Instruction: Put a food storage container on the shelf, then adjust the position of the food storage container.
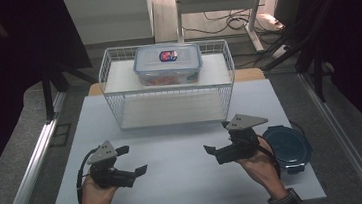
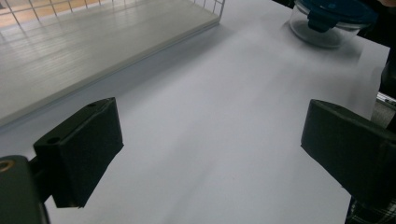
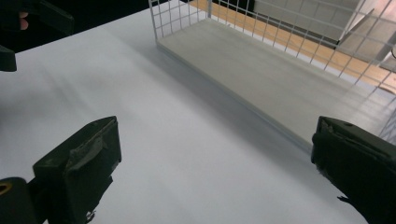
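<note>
A clear rectangular food box (image 1: 167, 63) with a snap lid and a red-and-blue label stands on the top shelf of a white wire rack (image 1: 118, 95). A round clear tub with a dark blue lid (image 1: 288, 147) (image 2: 327, 18) sits on the white table at the right, beside the person's right hand. My left gripper (image 1: 133, 160) (image 2: 212, 140) hovers low over the table's front left, open, nothing between its jaws. My right gripper (image 1: 217, 137) (image 3: 212, 154) is open too, empty, in front of the rack's right corner.
The rack's lower shelf (image 2: 93, 51) (image 3: 280, 74) is a bare pale board level with the table (image 1: 186, 182). Metal rails (image 1: 34, 161) run along both sides of the table. Cables and a white frame lie on the floor behind.
</note>
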{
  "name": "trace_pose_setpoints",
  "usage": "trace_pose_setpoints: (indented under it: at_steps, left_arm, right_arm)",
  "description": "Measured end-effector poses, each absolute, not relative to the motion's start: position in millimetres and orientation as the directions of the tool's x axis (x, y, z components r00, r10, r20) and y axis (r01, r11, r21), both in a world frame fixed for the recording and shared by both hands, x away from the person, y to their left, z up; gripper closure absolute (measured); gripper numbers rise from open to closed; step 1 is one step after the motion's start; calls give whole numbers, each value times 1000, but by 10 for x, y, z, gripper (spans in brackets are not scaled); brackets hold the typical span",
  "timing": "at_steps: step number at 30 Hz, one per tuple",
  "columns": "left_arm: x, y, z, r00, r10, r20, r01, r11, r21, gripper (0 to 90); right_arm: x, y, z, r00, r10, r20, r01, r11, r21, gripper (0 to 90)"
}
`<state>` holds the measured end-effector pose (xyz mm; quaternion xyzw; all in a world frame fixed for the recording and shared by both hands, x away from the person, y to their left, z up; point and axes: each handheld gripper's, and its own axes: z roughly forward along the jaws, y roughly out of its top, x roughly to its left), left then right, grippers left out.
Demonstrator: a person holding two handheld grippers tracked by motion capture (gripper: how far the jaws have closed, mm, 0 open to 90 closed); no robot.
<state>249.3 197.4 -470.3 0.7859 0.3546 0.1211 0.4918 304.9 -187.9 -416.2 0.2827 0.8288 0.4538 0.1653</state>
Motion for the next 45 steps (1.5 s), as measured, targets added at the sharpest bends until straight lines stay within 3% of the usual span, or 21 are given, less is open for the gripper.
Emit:
trace_pose_setpoints:
  at_steps: [19,34,37,45]
  left_arm:
    - [2325,2034,-5058,685,708,-170,468,-249,848,53]
    - [2306,2075,-5101,673,716,-185,482,-235,844,55]
    - [2309,2076,-5103,675,713,-189,484,-235,843,57]
    - [2315,2073,-5117,679,707,-197,488,-234,841,58]
  right_arm:
    - [2837,-1945,-4698,-775,632,10,376,448,811,14]
    - [2881,-2103,-4577,-702,712,12,435,415,799,0]
    - [2897,-2195,-4536,-675,737,-10,442,416,795,115]
    - [2956,-2645,-4437,-577,815,-51,483,391,783,566]
